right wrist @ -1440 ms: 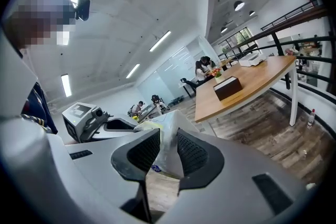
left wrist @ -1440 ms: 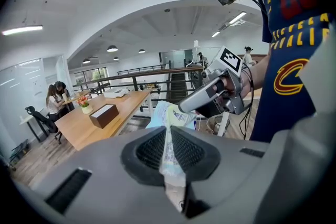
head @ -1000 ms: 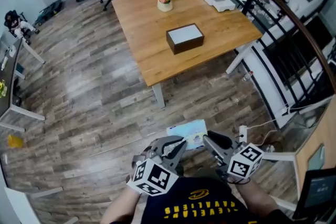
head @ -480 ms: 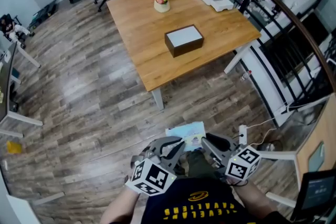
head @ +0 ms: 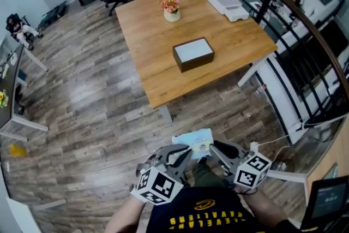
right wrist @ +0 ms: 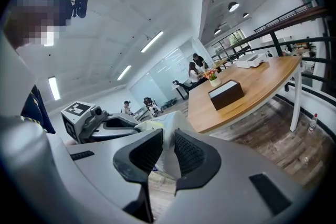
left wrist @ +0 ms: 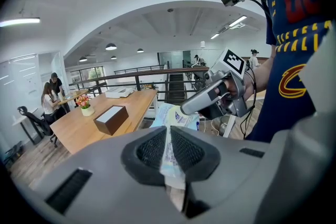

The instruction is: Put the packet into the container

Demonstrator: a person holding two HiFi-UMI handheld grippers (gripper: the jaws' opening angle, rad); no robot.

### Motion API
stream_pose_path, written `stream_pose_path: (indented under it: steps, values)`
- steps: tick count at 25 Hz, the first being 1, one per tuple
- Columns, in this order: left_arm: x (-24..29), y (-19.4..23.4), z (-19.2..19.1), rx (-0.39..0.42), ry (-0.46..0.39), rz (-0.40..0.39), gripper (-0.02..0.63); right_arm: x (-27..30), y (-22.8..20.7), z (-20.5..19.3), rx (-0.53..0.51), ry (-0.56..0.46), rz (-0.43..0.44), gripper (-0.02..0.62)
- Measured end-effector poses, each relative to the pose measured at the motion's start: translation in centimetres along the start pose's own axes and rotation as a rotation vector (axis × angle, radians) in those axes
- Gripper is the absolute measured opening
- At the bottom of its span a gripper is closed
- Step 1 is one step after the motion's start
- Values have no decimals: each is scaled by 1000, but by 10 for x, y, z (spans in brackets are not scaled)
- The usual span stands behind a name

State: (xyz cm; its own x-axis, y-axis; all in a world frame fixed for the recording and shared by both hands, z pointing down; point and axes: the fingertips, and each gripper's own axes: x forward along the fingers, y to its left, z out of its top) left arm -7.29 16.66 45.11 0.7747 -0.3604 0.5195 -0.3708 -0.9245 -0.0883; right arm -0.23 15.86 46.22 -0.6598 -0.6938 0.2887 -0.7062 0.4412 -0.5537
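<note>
We find the left gripper [head: 187, 150] clamped on the packet [head: 195, 140]; the right gripper [head: 215, 146], jaws just closing, apparently pinches it too; the container [head: 192, 54] sits far off on the table [head: 147, 35].

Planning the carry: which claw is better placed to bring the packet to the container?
Left, likely: the left claw pinches the packet firmly; the right claw has just been closing on it.

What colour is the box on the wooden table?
The box is dark brown with a white top; clearest in head view.

Navy shirt [head: 203, 215], yellow lettering; grey left tool [head: 187, 150], right tool [head: 215, 145]; black-white marker cubes [head: 158, 185].
</note>
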Motion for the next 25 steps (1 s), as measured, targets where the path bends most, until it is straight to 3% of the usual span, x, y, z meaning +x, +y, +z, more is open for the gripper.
stream_pose_path:
  steps: [8,12,22,25]
  values:
    - [49,29,34,-11,2,53,23,5,-50,51,-29,-7,56,49]
    - [66,43,47,-27,-10,80,23,7,-68,73,3,-30,105,37]
    - [82,70,81,-114,-114,146,28,4,-79,123,51,-84,192,31]
    - [89,74,82,-128,-111,154,30,6,-80,134,46,-91,207,28]
